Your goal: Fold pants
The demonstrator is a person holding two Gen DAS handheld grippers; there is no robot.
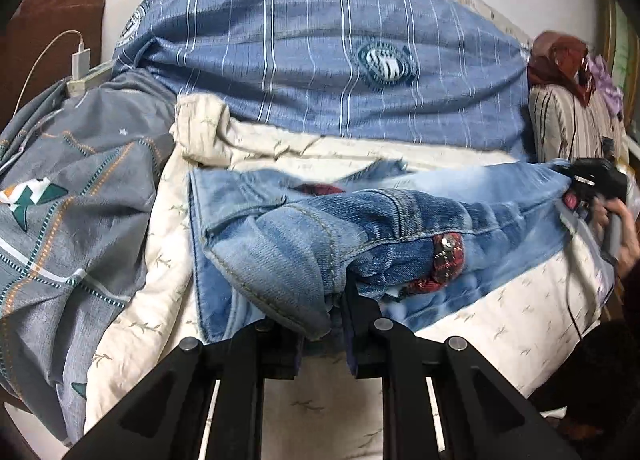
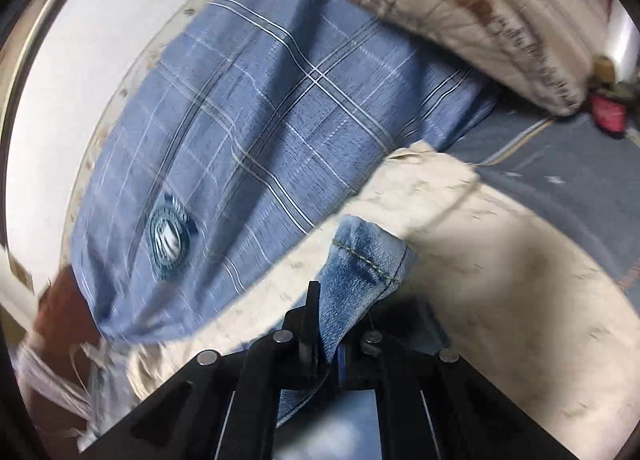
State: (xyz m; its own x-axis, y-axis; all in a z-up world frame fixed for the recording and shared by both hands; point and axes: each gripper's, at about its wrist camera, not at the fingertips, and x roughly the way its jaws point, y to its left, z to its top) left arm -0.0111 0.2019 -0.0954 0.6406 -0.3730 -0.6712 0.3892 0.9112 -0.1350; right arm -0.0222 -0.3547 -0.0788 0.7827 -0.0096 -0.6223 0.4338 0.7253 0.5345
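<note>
While the left hand-held gripper pinches the top part of the blue jeans, the right hand-held gripper is clamped on a leg hem far at the other end. The jeans stretch sideways between them, over a cream sheet on the bed. A big blue striped quilt sits behind.
</note>
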